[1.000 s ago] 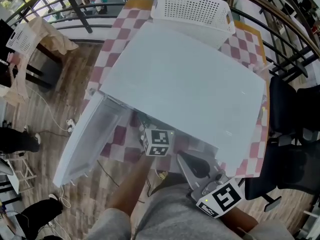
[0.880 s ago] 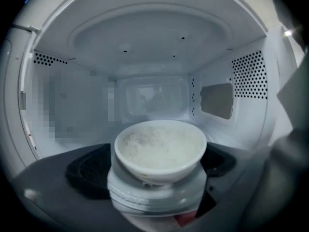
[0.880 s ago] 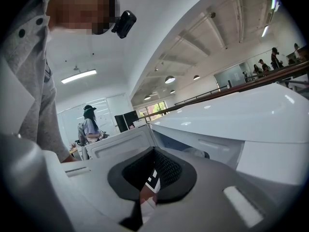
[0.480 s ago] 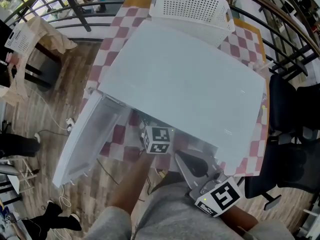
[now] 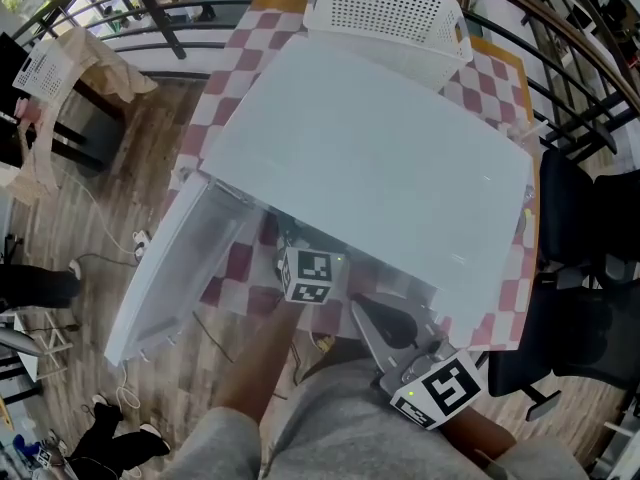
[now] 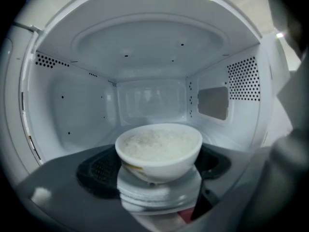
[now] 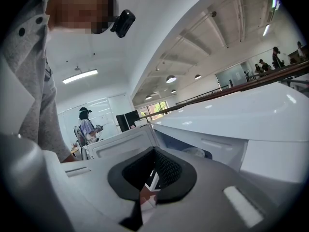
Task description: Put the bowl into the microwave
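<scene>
The white microwave [image 5: 380,168] stands on the checkered table with its door [image 5: 165,268] swung open to the left. Inside it, a white bowl [image 6: 159,149] of rice rests on the cavity floor. My left gripper [image 6: 157,187] reaches into the cavity. The bowl stands between its jaws, which have just been closing a little, and the pads do not visibly press on it. In the head view only its marker cube [image 5: 308,276] shows. My right gripper [image 5: 365,320] waits shut in front of the microwave, right of the left one, holding nothing.
A white perforated basket [image 5: 385,13] sits behind the microwave on the table [image 5: 490,78]. A black chair [image 5: 590,218] is at the right and a cloth-draped side table [image 5: 90,68] at the left. Railings ring the area. Another person [image 7: 87,124] stands far off.
Both grippers keep their places. A bystander's feet at the lower left of the head view have shifted.
</scene>
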